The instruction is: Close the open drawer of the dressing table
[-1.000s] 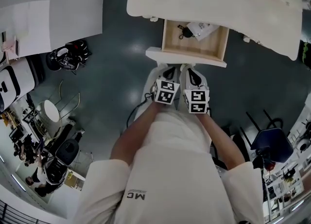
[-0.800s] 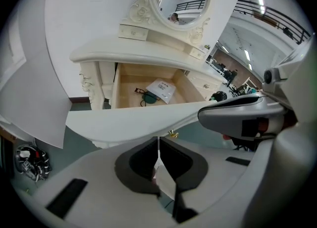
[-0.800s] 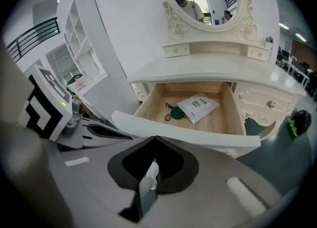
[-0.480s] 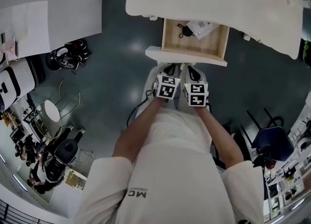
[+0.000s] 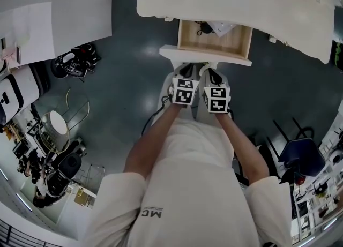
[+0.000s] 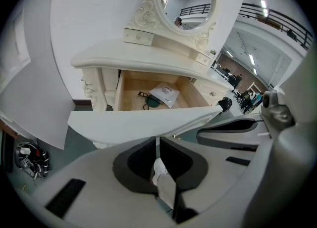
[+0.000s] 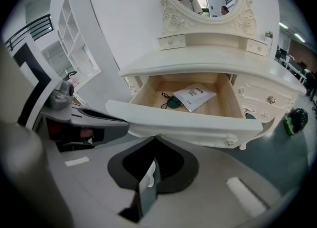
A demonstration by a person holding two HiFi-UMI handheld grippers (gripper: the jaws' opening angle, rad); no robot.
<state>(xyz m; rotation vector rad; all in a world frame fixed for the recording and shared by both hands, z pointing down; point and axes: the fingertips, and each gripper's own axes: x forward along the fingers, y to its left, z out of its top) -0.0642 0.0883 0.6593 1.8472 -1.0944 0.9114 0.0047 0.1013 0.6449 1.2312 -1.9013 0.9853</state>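
Plainly the drawer (image 5: 206, 57) stood partway out from under the table (image 5: 241, 5) top, its white front facing the person. Its wooden bed showed a packet (image 7: 195, 96) and a dark corded item (image 7: 170, 102). Both grippers were set side by side against that front near its middle, probably so that a push would run straight and the drawer would not skew. The left gripper (image 6: 157, 139) had its jaws clenched together on nothing, tips at the front's lower edge. The right gripper (image 7: 155, 138) was likewise clenched and empty. Closed jaws made a blunt end to push with. I judged the closing under way, with much travel to go.
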